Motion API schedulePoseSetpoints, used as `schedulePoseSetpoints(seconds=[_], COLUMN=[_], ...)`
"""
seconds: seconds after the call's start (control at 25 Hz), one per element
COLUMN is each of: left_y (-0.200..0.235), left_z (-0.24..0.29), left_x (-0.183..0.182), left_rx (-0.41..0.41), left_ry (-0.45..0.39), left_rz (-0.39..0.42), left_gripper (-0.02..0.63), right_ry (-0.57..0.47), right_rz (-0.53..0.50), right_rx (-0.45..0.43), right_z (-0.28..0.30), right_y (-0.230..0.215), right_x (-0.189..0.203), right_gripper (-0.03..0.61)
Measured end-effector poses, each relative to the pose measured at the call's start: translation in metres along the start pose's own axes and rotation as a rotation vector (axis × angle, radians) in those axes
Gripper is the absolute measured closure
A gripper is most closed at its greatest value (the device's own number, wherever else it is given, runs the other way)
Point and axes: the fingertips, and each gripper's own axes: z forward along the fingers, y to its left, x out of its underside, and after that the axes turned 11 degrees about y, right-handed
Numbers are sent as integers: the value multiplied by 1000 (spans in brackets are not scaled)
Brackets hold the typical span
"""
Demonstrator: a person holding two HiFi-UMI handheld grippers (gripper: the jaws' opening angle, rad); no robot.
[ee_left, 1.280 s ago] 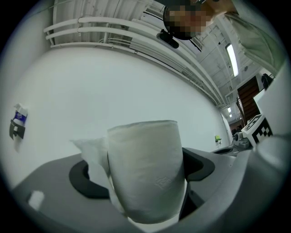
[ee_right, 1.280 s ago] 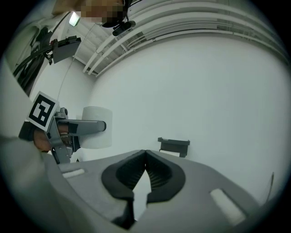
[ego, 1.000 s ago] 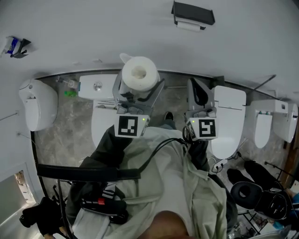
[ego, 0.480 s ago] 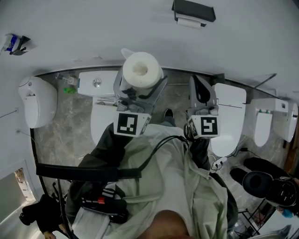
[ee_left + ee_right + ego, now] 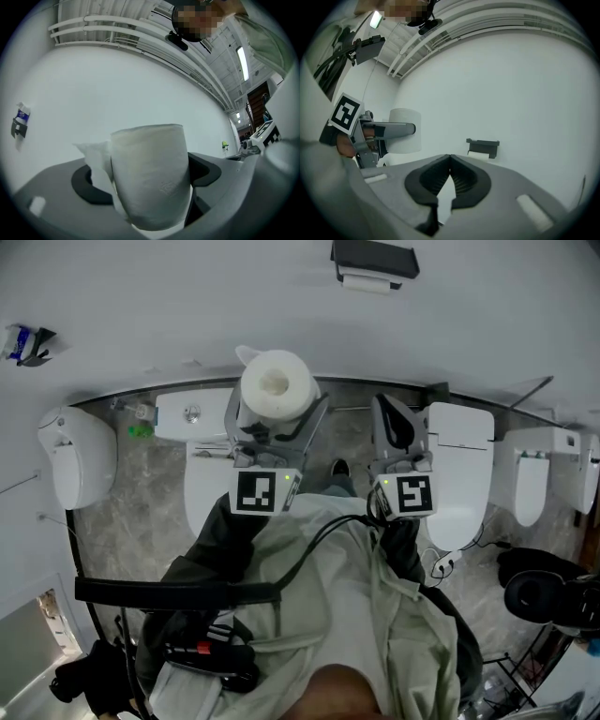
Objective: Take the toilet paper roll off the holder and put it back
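In the head view, the left hand-held gripper (image 5: 277, 418) is raised toward the white wall (image 5: 187, 306) with the toilet paper roll (image 5: 276, 383) clamped between its jaws. The roll's hollow core faces the camera, and a loose end of paper (image 5: 249, 355) sticks out at its upper left. The right hand-held gripper (image 5: 398, 427) is just beside it to the right, with its jaws drawn together. Each gripper carries its marker cube above the person's pale garment (image 5: 347, 615). The black holder (image 5: 373, 259) is mounted high on the wall, well apart from the roll, above and to its right, and something white shows under it. Below the grippers stand a row of white toilets (image 5: 459, 474) on a grey marbled floor (image 5: 141, 493). In the left gripper view, the roll (image 5: 150, 173) stands upright and fills the gap between the two dark pads (image 5: 86, 187), which press on its sides. The loose end of paper (image 5: 93, 154) hangs off its left side. A small blue and black object (image 5: 19, 122) is fixed to the wall far to the left. In the right gripper view, the two dark ribbed pads (image 5: 461, 180) meet at their tips, so this hand-held gripper is closed on nothing. Beyond them the holder (image 5: 483, 143) sits on the wall just right of centre. At the left of this view, the left hand-held gripper holds the roll (image 5: 405, 129) near the wall, clear of the holder.
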Motion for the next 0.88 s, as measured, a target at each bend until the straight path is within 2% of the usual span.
schedulePoseSetpoints(seconds=[0.32, 0.6, 0.88], left_y=[-10, -14, -23], left_z=[34, 94, 155], left_x=[-13, -36, -49], left_rx=[-2, -13, -7], left_ry=[-6, -41, -31], left_rz=[-2, -17, -40], left_gripper=[135, 135, 135], right_ry=[-5, -10, -24], right_rz=[12, 33, 34], right_rx=[21, 52, 74], right_z=[-6, -13, -11], right_y=[-22, -54, -94], right_x=[4, 11, 9], right_gripper=[578, 578, 578])
